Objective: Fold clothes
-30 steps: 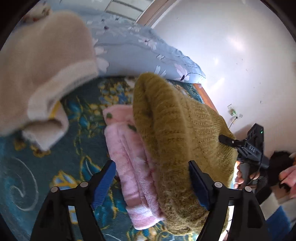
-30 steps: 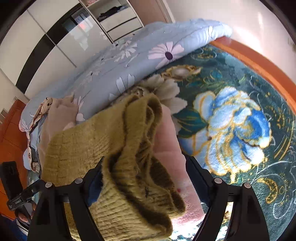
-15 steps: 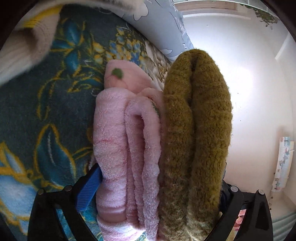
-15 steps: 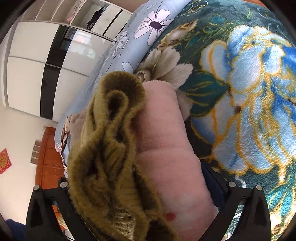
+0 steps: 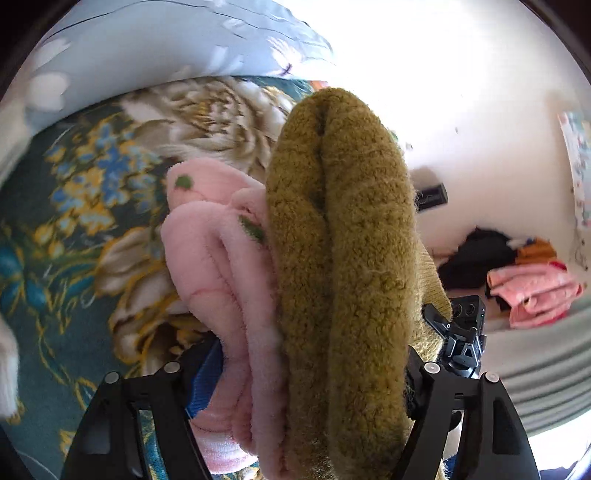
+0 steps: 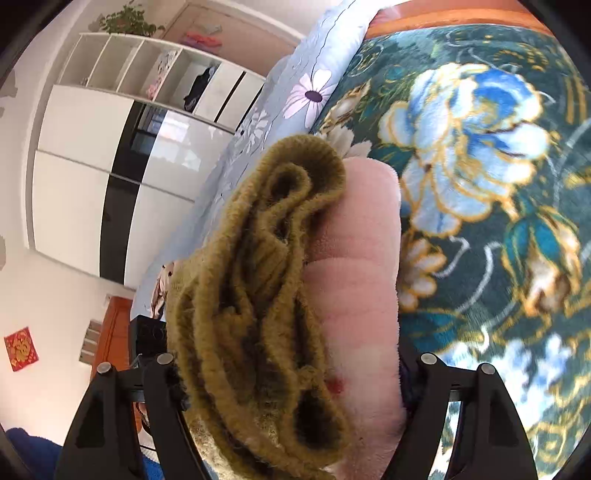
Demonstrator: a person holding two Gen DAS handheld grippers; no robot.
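Observation:
A folded olive knit sweater (image 5: 343, 258) lies pressed against a folded pink fleece garment (image 5: 218, 266), the two standing on edge as one stack. My left gripper (image 5: 310, 380) is shut on one end of this stack, its blue-padded finger against the pink side. From the opposite end, my right gripper (image 6: 295, 376) is shut on the same olive sweater (image 6: 255, 295) and pink garment (image 6: 358, 280). The right gripper's body (image 5: 461, 332) shows behind the stack in the left wrist view. The stack's underside is hidden.
A teal floral blanket (image 6: 480, 184) covers the bed, with a pale blue flowered quilt (image 5: 155, 48) bunched at its far side. An orange wooden bed edge (image 6: 443, 18) borders it. Pink, black and orange clothes (image 5: 524, 288) lie by the white wall. A white wardrobe (image 6: 110, 147) stands behind.
Both grippers went from open around the stack's ends to clamped on it. The stack has turned on edge, and the cream garment has slid out of the left view.

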